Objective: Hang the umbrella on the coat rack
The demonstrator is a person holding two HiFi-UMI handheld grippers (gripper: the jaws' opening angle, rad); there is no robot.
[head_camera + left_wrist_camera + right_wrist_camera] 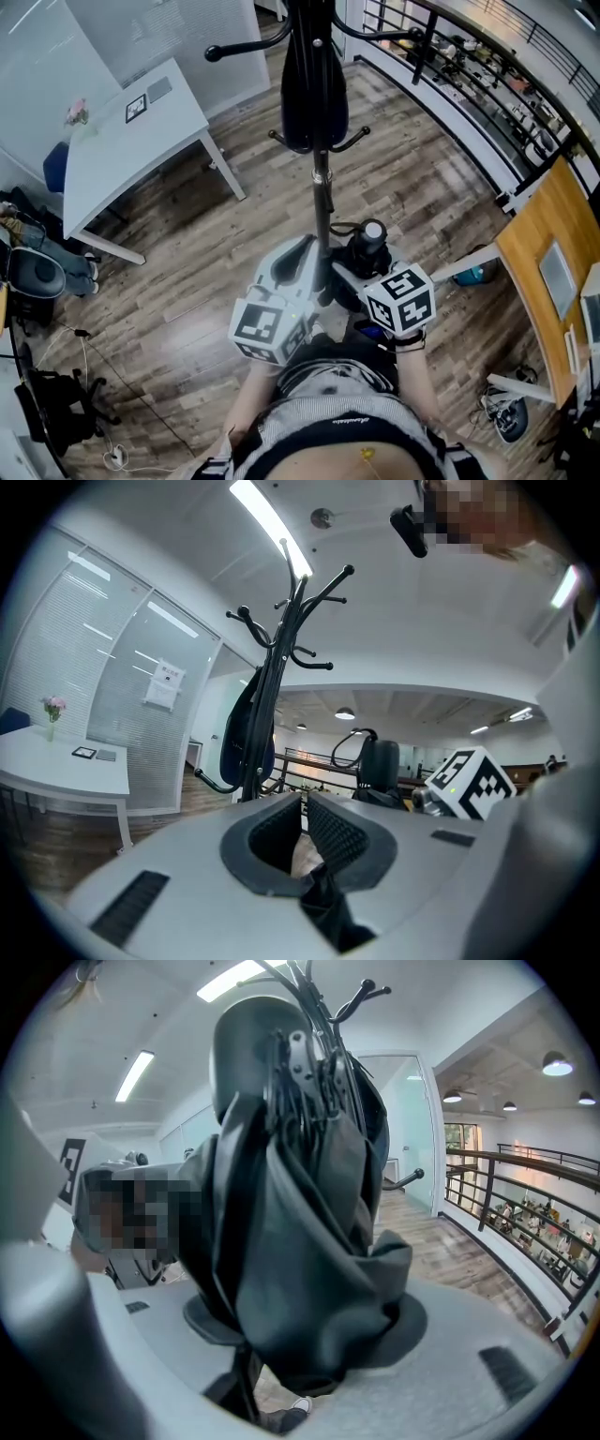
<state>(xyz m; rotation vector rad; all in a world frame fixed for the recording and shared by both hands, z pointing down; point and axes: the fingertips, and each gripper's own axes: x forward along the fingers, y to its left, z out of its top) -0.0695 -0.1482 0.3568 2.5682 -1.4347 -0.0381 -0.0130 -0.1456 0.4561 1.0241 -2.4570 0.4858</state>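
Closest of all is the person's striped top. Just past it are two grey plastic grippers with black-and-white square cubes on them. The right hand-held gripper is squeezed tight on the umbrella. It is a small folded one, black, soft and crinkly, with thin metal ribs bunched near its top. In the right gripper view its cloth fills the gap between the jaws and bulges out over both sides. The left hand-held gripper sits just beside it, at its 9 o'clock. Its bumpy black pads are almost touching, with only a thin crack between them, and they hold nothing.

The coat rack stands at 12 o'clock, very near both grippers. It is a thin dark pole with curved hooks that end in little round knobs. A long dark shape hangs against the pole higher up; I cannot tell what it is. The umbrella is not yet on a hook.

The floor is shiny wood planks. A white desk with sharp corners stands at 10 o'clock, well apart. A black railing curves past at 1 o'clock. Open floor lies between the desk and the pole.
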